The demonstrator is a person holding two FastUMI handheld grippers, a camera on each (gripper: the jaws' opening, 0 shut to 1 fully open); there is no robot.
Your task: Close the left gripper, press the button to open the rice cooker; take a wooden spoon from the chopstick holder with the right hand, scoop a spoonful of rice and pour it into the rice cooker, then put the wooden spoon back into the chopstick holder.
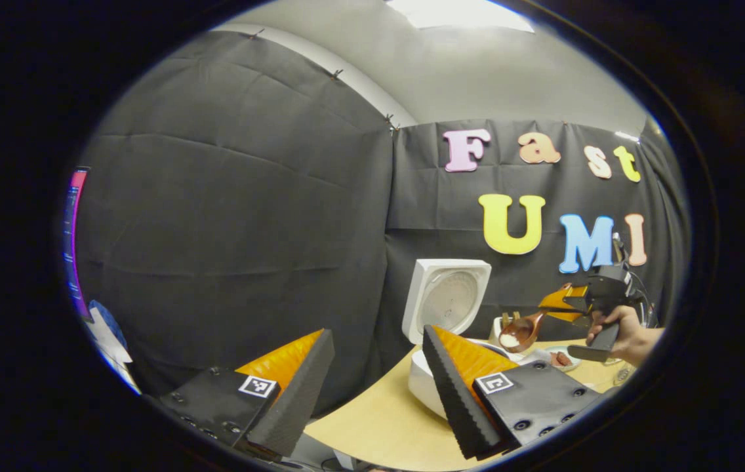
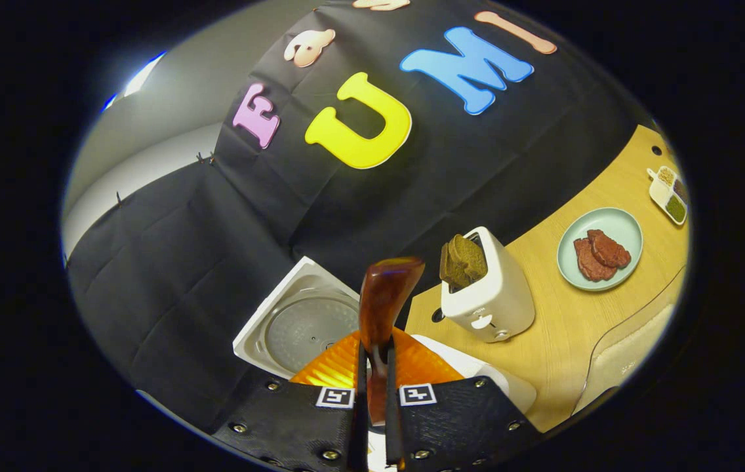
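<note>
The right gripper (image 2: 372,387) is closed on the wooden spoon (image 2: 382,308), whose bowl, holding rice, points toward the open rice cooker (image 1: 441,308) at the table's (image 1: 379,419) back edge. The left gripper (image 1: 376,393), nearer the cooker, is open.

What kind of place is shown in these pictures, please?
Probably a mock kitchen set up in a recording booth: a wooden table carries an open rice cooker, a toaster and a plate, with black cloth walls behind.

cookers: one (image 2: 300,328)
spoons: one (image 2: 382,301)
toasters: one (image 2: 494,295)
toast slices: two (image 2: 463,259)
plates: one (image 2: 622,226)
meat pieces: two (image 2: 599,252)
condiment trays: one (image 2: 660,193)
</note>
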